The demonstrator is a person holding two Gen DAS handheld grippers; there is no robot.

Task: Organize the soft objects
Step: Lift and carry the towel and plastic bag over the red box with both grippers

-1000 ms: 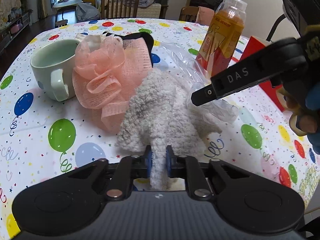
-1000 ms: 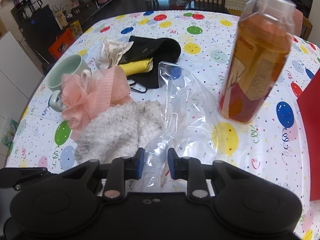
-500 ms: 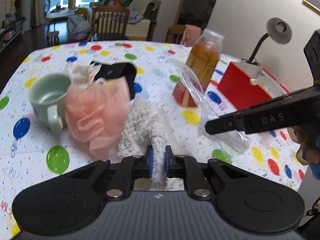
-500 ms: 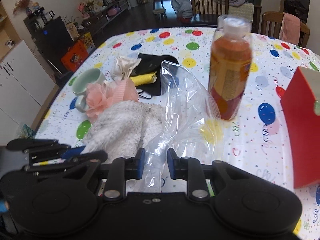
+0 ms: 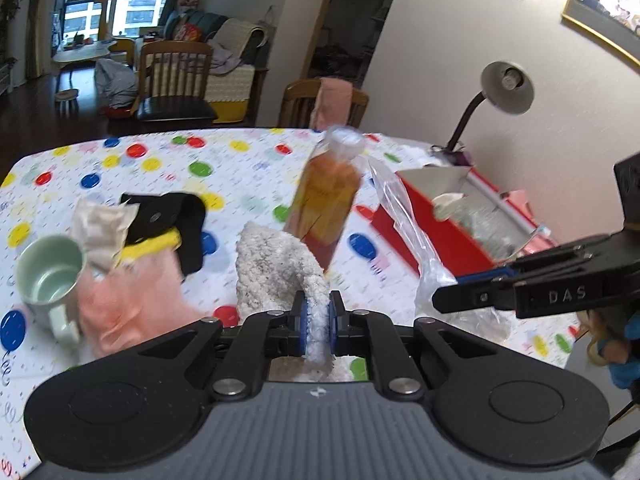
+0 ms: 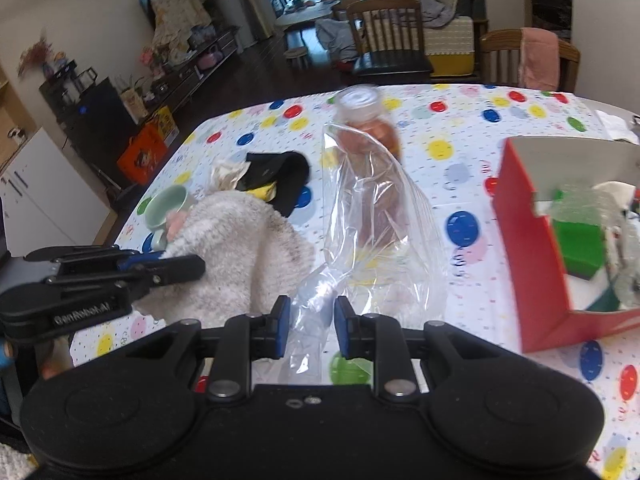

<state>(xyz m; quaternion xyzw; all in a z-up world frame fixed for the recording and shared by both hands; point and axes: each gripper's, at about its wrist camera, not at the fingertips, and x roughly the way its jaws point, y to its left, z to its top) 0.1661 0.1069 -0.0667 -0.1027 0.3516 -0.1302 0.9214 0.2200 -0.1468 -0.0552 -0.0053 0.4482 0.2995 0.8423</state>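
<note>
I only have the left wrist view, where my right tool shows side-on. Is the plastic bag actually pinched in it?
Observer: Yes. The right wrist view shows the plastic bag's bunched neck gripped in the right tool, the rest standing up above it.
Operator: What's inside the red box?
Observer: A green block sits inside the red box; your view doesn't show it.

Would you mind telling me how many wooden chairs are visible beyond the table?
2: one spindle-backed chair with a dark seat behind the table's far edge, and one chair to its right with a pink cloth draped over its back. Others may be hidden.
</note>
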